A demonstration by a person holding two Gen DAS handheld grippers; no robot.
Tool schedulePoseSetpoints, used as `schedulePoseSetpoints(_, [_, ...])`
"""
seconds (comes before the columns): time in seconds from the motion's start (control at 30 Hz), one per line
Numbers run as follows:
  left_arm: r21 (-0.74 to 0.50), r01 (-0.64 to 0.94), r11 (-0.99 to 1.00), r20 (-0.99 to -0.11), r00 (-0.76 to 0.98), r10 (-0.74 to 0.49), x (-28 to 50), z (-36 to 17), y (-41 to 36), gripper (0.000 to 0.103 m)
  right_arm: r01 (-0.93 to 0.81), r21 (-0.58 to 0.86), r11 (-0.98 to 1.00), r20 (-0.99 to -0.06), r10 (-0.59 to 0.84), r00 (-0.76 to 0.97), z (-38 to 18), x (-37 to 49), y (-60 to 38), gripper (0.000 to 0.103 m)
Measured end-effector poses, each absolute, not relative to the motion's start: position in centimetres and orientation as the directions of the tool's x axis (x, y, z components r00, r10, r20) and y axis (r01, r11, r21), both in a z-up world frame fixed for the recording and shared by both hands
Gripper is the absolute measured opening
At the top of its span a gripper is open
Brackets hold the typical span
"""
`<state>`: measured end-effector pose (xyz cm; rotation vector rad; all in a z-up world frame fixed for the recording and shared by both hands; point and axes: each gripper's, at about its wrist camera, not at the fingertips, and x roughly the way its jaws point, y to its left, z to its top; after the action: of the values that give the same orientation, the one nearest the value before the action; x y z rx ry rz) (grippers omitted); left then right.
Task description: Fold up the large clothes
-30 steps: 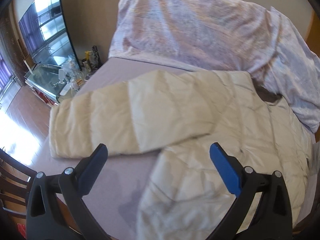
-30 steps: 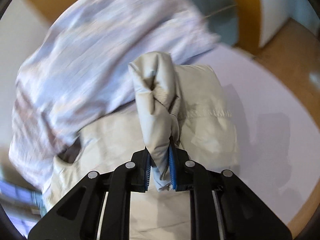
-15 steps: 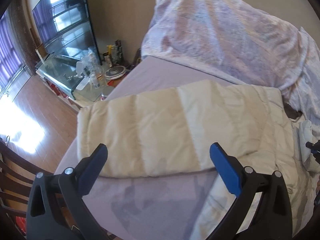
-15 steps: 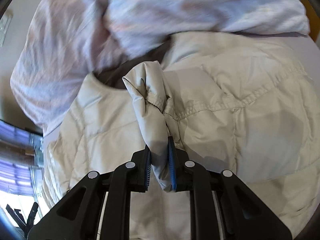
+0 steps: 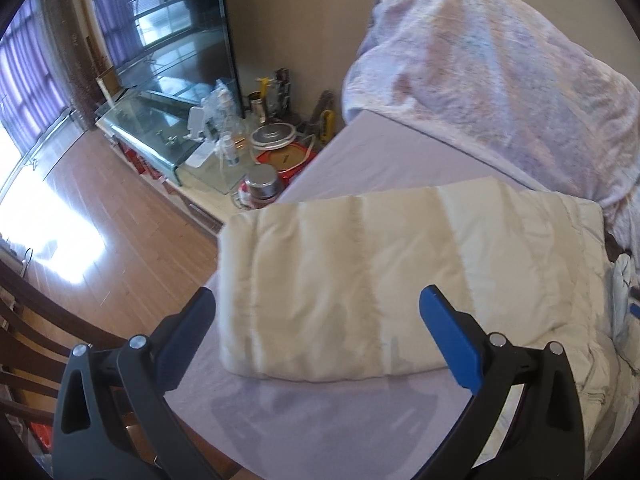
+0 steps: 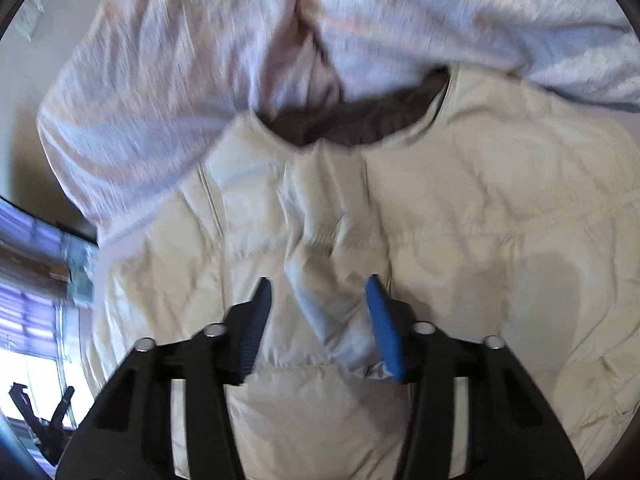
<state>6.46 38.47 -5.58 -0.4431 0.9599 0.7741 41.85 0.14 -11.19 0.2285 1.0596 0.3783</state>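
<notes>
A cream quilted puffer jacket (image 6: 460, 216) lies spread on the bed, its dark-lined collar (image 6: 352, 124) toward the pillows. In the left wrist view its left sleeve (image 5: 360, 280) lies flat across the mattress. My left gripper (image 5: 316, 312) hovers wide open just above that sleeve, touching nothing. My right gripper (image 6: 320, 296) is over the jacket's body and its jaws are opening. The other sleeve's end (image 6: 332, 280) sits loose between them, resting against the blue right pad (image 6: 382, 320) but no longer pinched.
A crumpled lilac-striped duvet (image 5: 500, 64) fills the head of the bed. The lavender sheet (image 5: 320, 420) runs to the bed's edge. Left of the bed stand a glass TV stand (image 5: 160, 140) with bottles and tins, a wooden floor (image 5: 80, 248) and a dark chair (image 5: 36, 356).
My right gripper carried the pinched sleeve across onto the jacket's body and has let it go, jaws now apart. The left gripper, open throughout, slid left along the other sleeve.
</notes>
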Motion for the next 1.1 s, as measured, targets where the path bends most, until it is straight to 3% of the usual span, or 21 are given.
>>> schedulePoseSetpoints(0.1, [-0.003, -0.775, 0.633, -0.861, 0.324, 0.393, 5.5, -6.0, 39.7, 0.101, -0.153, 0.345, 0.926, -0.782, 0.374, 0.499, -10.5, 42.4, -0.6, 0.053])
schedulePoseSetpoints(0.23, [0.002, -0.797, 0.604, -0.869, 0.298, 0.396, 4.3, -6.6, 40.9, 0.101, -0.078, 0.24, 0.967, -0.847, 0.249, 0.47, -13.1, 43.9, -0.5, 0.052])
schedulePoseSetpoints(0.43, [-0.005, -0.818, 0.575, -0.889, 0.267, 0.373, 2.9, -8.2, 42.0, 0.101, -0.119, 0.072, 0.99, -0.891, 0.118, 0.439, -16.7, 43.7, 2.8, 0.056])
schedulePoseSetpoints(0.73, [-0.12, -0.856, 0.503, -0.917, 0.29, 0.275, 1.7, -11.0, 44.0, 0.101, -0.111, 0.113, 0.987, -0.895, 0.149, 0.42, -17.0, 44.2, 2.2, 0.057])
schedulePoseSetpoints(0.87, [-0.198, -0.87, 0.452, -0.927, 0.316, 0.2, 0.9, -12.6, 44.8, 0.078, -0.108, 0.122, 0.987, -0.894, 0.157, 0.419, -16.8, 43.5, 1.9, 0.058])
schedulePoseSetpoints(1.0, [-0.241, -0.87, 0.431, -0.924, 0.341, 0.173, 0.8, -13.1, 44.6, 0.066, -0.11, 0.138, 0.984, -0.893, 0.172, 0.415, -17.0, 43.1, 1.3, 0.059])
schedulePoseSetpoints(1.07, [-0.256, -0.861, 0.44, -0.92, 0.357, 0.164, 1.2, -13.1, 44.3, 0.052, -0.112, 0.143, 0.983, -0.893, 0.177, 0.414, -16.9, 42.8, 1.3, 0.06])
schedulePoseSetpoints(1.1, [-0.253, -0.861, 0.441, -0.92, 0.356, 0.166, 1.4, -13.0, 44.1, 0.05, -0.113, 0.144, 0.983, -0.893, 0.178, 0.414, -16.7, 42.6, 1.4, 0.06])
